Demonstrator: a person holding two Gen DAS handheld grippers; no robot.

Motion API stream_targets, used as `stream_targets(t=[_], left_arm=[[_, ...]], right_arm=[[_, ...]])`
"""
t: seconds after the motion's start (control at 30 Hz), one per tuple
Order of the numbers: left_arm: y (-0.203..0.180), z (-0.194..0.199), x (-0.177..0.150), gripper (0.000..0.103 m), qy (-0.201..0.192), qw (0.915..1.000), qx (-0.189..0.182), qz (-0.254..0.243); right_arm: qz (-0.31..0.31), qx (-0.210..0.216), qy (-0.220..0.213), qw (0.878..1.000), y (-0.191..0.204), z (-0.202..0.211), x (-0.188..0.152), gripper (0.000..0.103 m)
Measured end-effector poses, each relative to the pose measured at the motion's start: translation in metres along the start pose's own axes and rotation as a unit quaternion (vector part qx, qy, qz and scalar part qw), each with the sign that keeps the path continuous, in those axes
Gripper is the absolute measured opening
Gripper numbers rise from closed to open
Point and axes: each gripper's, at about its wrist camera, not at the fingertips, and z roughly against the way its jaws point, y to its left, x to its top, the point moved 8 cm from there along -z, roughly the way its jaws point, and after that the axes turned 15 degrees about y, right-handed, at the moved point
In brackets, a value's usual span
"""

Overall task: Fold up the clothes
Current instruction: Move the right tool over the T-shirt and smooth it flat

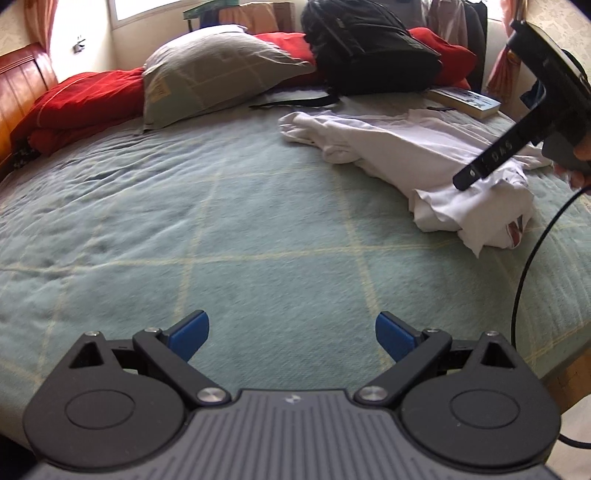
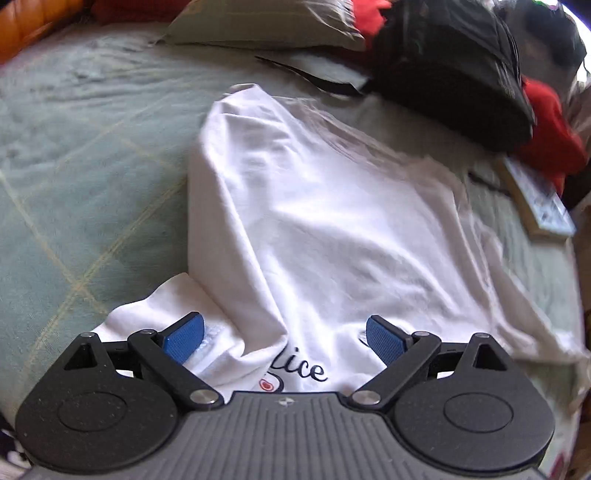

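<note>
Crumpled, white shirt (image 2: 314, 206) lies on green checked bedspread (image 1: 221, 229) near pillow (image 1: 218, 81).

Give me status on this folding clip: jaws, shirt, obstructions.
Left gripper open over bare blanket. Right gripper open above crumpled white T-shirt. Backpack and book beside the shirt.

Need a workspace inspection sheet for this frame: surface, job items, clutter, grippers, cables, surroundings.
Surface: green blanket with pale yellow check lines, wrinkled.
Job's things: white T-shirt, crumpled, partly bunched, dark script print at the near edge.
Clutter: black backpack, grey pillow, red bedding, book.
Grippers: left gripper open over bare blanket; right gripper open, low over the shirt's near edge.
Cables: black cable hanging below the right gripper.
Surroundings: wooden headboard, window, curtains.
</note>
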Motion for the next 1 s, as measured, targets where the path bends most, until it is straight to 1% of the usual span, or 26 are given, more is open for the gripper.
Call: stream_targets(t=[0.07,0.1,0.2,0.23,0.27,0.4,0.5,0.57,0.7,0.8,0.9,1.0], left_arm=[[-0.005,-0.002,0.005,0.097,-0.001,1.0,-0.003,-0.002],[-0.008,-0.003,0.008,0.097,-0.001,1.0,-0.005,-0.002],[-0.015,-0.006,0.014,0.097,0.0,0.9999,-0.014,-0.001],[-0.017,-0.007,0.016,0.097,0.0,0.9999,-0.016,-0.002],[-0.019,-0.007,0.017,0.097,0.001,0.9999,-0.017,-0.004],[-0.024,-0.01,0.017,0.097,0.006,0.9997,-0.019,-0.01],[-0.025,-0.011,0.011,0.097,0.018,0.9996,-0.02,-0.011],[-0.026,-0.012,0.008,0.097,0.026,0.9994,-0.021,-0.012],[-0.023,-0.01,-0.002,0.097,0.034,0.9992,-0.015,-0.011],[-0.017,-0.007,-0.009,0.097,0.036,0.9993,-0.012,-0.005],[-0.011,-0.007,-0.017,0.097,0.042,0.9991,-0.009,0.0],[-0.005,-0.008,-0.023,0.097,0.047,0.9989,-0.004,0.004]], right_arm=[[-0.004,0.006,0.001,1.0,-0.009,-0.001,0.001,0.097],[0.001,-0.002,-0.001,1.0,-0.01,-0.001,0.003,0.097],[0.02,-0.061,-0.005,0.998,-0.019,-0.003,0.007,0.097],[0.018,-0.063,-0.004,0.998,-0.024,-0.003,0.008,0.097],[0.016,-0.062,-0.005,0.998,-0.028,-0.002,0.009,0.097],[0.012,-0.023,-0.033,0.999,-0.026,0.023,0.006,0.097],[0.029,0.022,-0.051,0.998,-0.003,0.046,0.001,0.098],[0.051,0.041,-0.056,0.996,0.019,0.055,-0.002,0.099],[0.101,0.059,-0.064,0.991,0.069,0.064,-0.009,0.099],[0.134,0.068,-0.06,0.987,0.103,0.063,-0.016,0.099],[0.152,0.071,-0.052,0.985,0.127,0.06,-0.022,0.099],[0.16,0.064,-0.046,0.984,0.141,0.055,-0.025,0.099]])
